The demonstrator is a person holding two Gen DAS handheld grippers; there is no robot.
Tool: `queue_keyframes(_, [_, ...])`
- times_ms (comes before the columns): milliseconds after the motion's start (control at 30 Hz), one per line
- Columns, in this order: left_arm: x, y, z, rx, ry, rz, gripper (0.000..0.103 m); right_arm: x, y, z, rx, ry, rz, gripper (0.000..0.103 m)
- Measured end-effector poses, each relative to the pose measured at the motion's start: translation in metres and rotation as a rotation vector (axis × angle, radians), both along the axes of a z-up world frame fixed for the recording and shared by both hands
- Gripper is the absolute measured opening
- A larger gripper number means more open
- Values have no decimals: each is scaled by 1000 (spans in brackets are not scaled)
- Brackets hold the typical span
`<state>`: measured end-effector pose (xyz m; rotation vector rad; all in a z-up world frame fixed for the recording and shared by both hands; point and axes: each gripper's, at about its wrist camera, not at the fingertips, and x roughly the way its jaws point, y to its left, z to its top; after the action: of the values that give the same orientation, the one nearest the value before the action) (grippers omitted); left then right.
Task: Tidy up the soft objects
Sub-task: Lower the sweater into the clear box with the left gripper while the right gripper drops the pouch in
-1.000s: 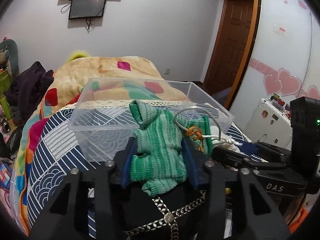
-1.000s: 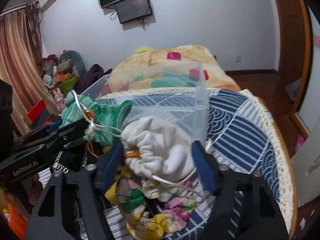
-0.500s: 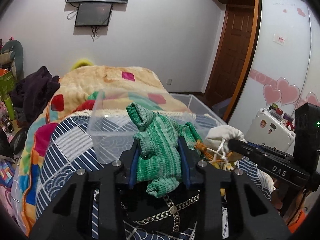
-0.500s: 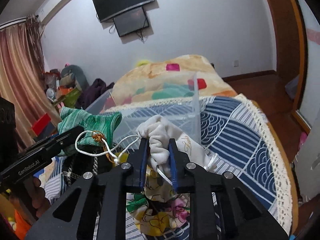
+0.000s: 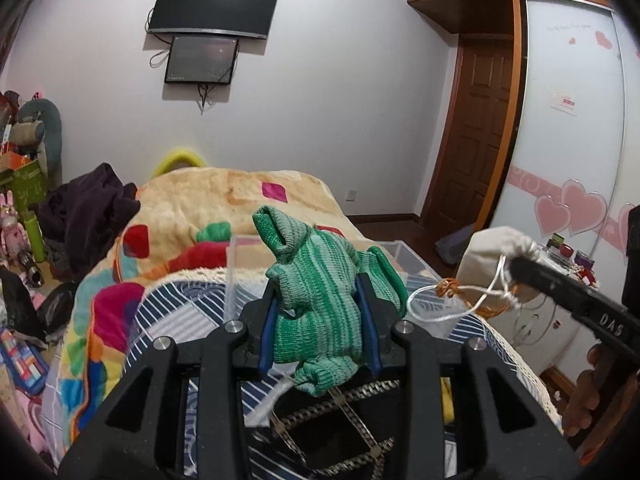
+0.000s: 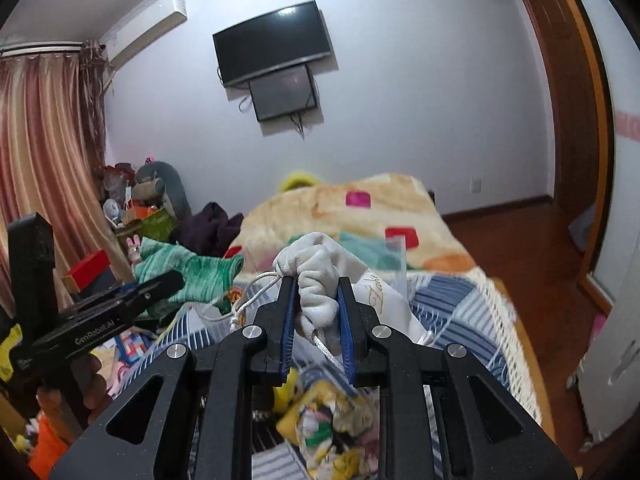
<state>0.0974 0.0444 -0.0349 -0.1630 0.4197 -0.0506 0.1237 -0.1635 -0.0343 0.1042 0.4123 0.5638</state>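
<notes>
My left gripper (image 5: 318, 286) is shut on a green knitted sock (image 5: 316, 280) and holds it up above the bed; the sock also shows in the right wrist view (image 6: 188, 276). My right gripper (image 6: 317, 284) is shut on the gathered neck of a white drawstring pouch (image 6: 320, 272), lifted above the bed. The pouch (image 5: 488, 256) and its white cord (image 5: 460, 304) show at the right of the left wrist view. A clear plastic bin (image 5: 240, 264) sits on the bed behind both, mostly hidden.
The bed has a blue-and-white patterned cover (image 6: 452, 308) and an orange blanket (image 5: 224, 196). A black chain-strap bag (image 5: 340, 432) lies under my left gripper. A yellow floral cloth (image 6: 332, 424) lies under my right. Dark clothes (image 5: 88, 204) lie at the left.
Both grippers have closed on their items and lifted them up off the bed. The bin has dropped lower in both views.
</notes>
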Motion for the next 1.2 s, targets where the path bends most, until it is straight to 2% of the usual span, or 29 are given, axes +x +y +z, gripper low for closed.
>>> queue_keyframes(133, [15, 4, 3, 29, 11, 11, 35, 14, 10, 5, -13, -26, -12, 18])
queue_keyframes(267, [35, 4, 1, 66, 40, 21, 35, 33, 23, 1, -33, -9, -20, 18])
queue_keyframes(500, [72, 4, -21, 108, 140, 26, 35, 67, 38, -14, -73, 71, -27, 18])
queue_keyframes(667, [93, -1, -39, 171, 223, 22, 35, 81, 45, -26, -132, 131, -30, 18])
queue_keyframes(933, [107, -5, -55, 160, 299, -15, 35, 95, 54, -46, -227, 208, 15, 18])
queue_keyframes(1200, [101, -8, -52, 134, 299, -23, 36, 93, 56, -51, -263, 239, 50, 21])
